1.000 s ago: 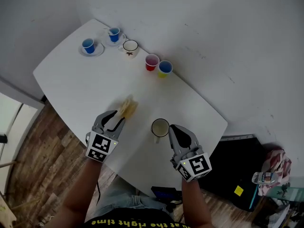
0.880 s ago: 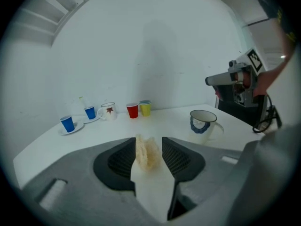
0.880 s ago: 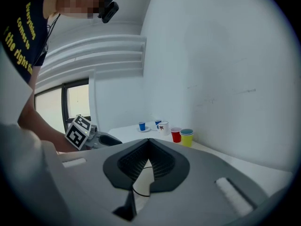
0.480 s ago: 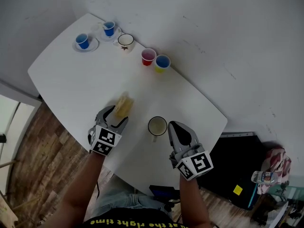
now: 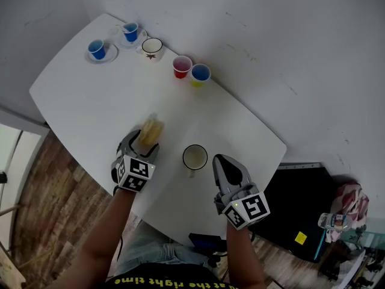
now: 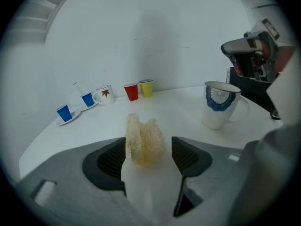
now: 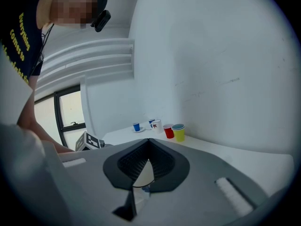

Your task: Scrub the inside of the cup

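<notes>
A white mug [image 5: 195, 157] with a blue emblem [image 6: 219, 99] stands upright near the table's front edge. A yellowish loofah sponge [image 5: 150, 129] [image 6: 144, 141] lies on the table between the jaws of my left gripper [image 5: 143, 139] [image 6: 148, 147]. These jaws are opening, and a gap shows beside the sponge on the right pad's side. My right gripper [image 5: 220, 162] [image 7: 148, 142] is shut with nothing in it, just right of the mug's handle. The mug's rim [image 7: 141, 175] shows below its closed jaws.
Along the far edge of the white table [image 5: 78, 95] stand two blue cups on saucers [image 5: 96, 49] [image 5: 130, 31], a white mug with a leaf [image 5: 152, 46], a red cup [image 5: 181, 66] and a yellow cup [image 5: 200, 74]. A black case [image 5: 301, 215] sits on the floor at right.
My left gripper's jaws have spread wider around the sponge, which rests on the table. The right gripper stays shut beside the mug.
</notes>
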Demonstrator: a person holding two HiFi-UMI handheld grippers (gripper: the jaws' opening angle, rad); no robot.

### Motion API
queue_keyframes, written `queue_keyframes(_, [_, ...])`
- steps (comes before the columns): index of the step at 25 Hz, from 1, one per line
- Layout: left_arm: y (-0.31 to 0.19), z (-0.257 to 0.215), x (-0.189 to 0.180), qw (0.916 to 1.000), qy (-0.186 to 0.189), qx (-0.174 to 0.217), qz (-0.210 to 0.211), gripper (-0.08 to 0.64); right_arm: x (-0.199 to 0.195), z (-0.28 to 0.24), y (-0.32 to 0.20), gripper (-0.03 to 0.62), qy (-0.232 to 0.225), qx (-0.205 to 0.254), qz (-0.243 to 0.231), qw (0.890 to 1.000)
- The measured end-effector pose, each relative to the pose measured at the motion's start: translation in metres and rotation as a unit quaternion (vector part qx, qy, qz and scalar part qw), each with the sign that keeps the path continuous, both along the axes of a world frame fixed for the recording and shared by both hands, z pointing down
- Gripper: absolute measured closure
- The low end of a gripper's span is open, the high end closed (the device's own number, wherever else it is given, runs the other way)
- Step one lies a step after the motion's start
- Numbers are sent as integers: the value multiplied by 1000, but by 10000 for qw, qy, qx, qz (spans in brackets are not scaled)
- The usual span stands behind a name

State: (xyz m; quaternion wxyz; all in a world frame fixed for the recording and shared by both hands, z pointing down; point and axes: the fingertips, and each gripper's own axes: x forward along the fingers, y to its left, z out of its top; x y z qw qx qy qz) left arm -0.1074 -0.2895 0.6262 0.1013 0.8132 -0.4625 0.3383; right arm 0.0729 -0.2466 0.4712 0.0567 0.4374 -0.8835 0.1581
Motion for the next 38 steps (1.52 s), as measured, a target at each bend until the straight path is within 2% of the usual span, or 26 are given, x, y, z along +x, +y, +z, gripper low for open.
queue_keyframes(6, [-1,9,-6,9999,-11,-76,-126,258,3,2,1,586,31,-34,-35,10000])
queue_keyframes(9, [-2,7,-9,9999,-15,0,-170,320,4,1,1,586,38,-24,-46,10000])
queue_keyframes(19, [-1,2,-9,9998,91,112,-144,435,5,3,4,586,107,-33,-101,9999])
queue_keyframes(25, [5,-4,-10,9997,243,80,-65,463,11,20,9,583,630,75,-293,9976])
queue_keyframes(30, [14,-9,-11,9993,372,68,-63,474,20,39,11,571,729,59,-381,9966])
queue_keyframes(38, [27,-31,-7,9979,608,205,37,477,12,71,18,483,1245,326,-1033,9863])
